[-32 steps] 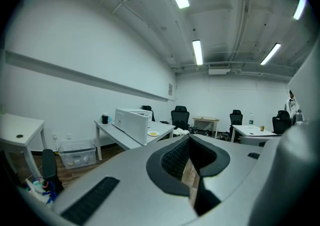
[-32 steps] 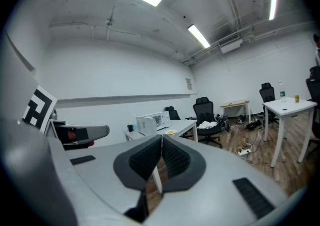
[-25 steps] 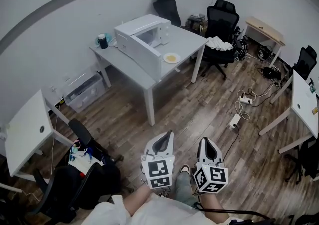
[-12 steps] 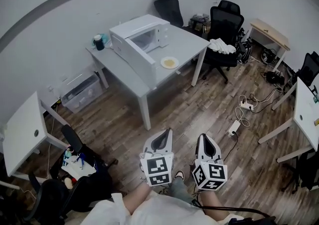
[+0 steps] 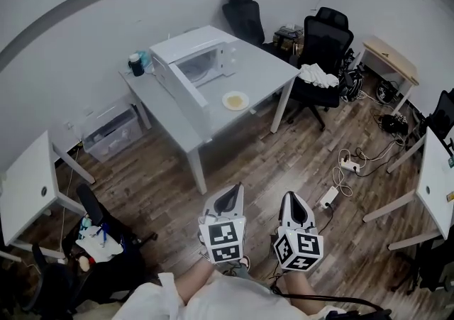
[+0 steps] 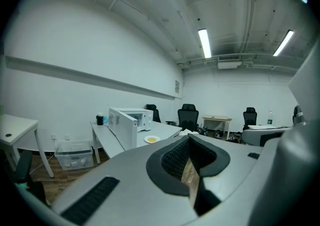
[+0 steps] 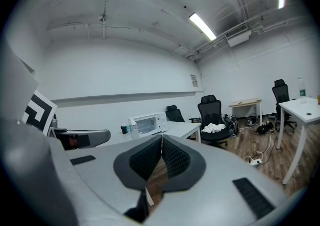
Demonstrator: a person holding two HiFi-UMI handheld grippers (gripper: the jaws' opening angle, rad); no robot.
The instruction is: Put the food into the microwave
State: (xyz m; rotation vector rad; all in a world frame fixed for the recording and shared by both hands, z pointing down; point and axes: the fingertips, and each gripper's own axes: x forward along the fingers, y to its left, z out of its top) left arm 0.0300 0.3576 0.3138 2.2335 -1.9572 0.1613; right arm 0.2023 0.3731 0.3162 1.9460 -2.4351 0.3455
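Nearing microwave [image 5: 190, 62], plate [image 5: 235, 100] closer (door [image 5: 183, 93] open)

The left gripper [image 5: 230, 198] is held out low at 11 o'clock and the right gripper [image 5: 290, 203] at 1 o'clock, side by side. Both point ahead, nearly level, each with its 2 jaws pressed together on nothing.

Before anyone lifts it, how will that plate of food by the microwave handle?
The plate looks small, flat and thin, so probably light and stiff. Its low rim likely offers little grip, and it may slide on the smooth table. The food lies uncovered, so tilting could spill it.
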